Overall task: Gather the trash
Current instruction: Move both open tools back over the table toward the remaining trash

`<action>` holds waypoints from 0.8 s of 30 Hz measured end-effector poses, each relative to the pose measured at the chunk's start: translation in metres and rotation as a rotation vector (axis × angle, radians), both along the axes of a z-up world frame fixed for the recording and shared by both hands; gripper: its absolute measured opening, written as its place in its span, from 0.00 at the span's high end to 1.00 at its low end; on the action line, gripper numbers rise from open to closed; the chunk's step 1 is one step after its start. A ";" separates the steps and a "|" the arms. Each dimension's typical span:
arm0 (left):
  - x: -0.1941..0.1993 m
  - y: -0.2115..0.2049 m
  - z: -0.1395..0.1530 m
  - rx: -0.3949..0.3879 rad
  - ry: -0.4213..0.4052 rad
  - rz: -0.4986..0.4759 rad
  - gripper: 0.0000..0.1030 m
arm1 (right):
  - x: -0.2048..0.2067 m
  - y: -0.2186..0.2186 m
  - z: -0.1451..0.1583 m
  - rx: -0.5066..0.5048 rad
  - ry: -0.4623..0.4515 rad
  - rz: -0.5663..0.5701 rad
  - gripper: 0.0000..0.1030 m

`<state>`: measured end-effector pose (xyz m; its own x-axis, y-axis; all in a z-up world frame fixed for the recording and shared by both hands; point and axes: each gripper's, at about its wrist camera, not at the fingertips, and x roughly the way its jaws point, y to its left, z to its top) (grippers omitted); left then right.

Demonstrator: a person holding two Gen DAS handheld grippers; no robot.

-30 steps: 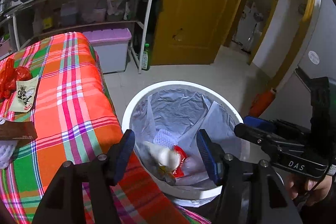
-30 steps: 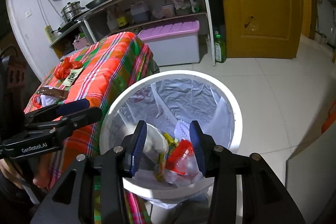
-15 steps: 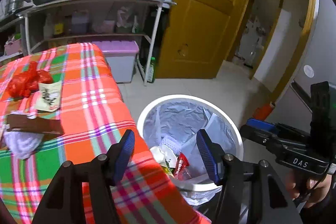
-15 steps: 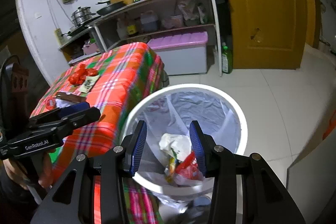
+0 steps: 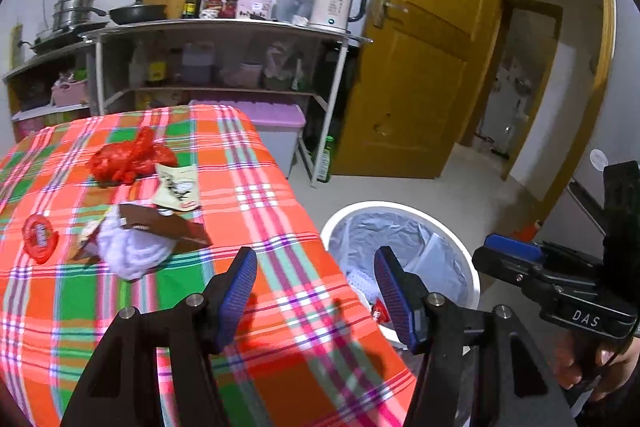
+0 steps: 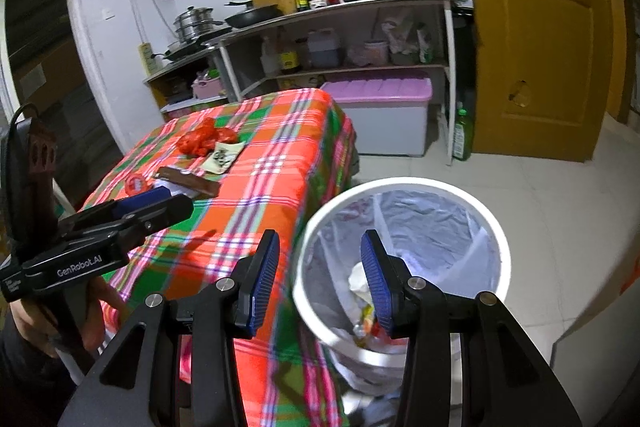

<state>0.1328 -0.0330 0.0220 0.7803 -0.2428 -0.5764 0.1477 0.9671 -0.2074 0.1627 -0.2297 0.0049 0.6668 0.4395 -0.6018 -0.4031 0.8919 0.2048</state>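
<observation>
A red crumpled bag [image 5: 128,157], a pale wrapper [image 5: 178,187], a brown wrapper [image 5: 166,227], white tissue [image 5: 132,253] and a red disc [image 5: 39,239] lie on the plaid bench [image 5: 280,347], beside the lined white bin [image 6: 404,187] holding scraps, with the left claw [image 5: 312,291] wide and empty and the right claw [image 6: 318,283] part-open, empty.

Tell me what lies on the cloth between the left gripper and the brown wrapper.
Nothing. In the left wrist view only bare checked tablecloth runs from the open left gripper to the brown wrapper, which lies across a white wad.
</observation>
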 end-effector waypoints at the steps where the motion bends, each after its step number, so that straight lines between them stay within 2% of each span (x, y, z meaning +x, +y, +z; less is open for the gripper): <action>1: -0.003 0.003 0.001 -0.001 -0.002 0.006 0.41 | -0.001 0.002 0.000 -0.001 0.000 0.007 0.58; 24: -0.049 0.069 -0.009 0.010 -0.013 0.137 0.41 | -0.017 0.057 -0.003 -0.010 0.005 0.153 0.58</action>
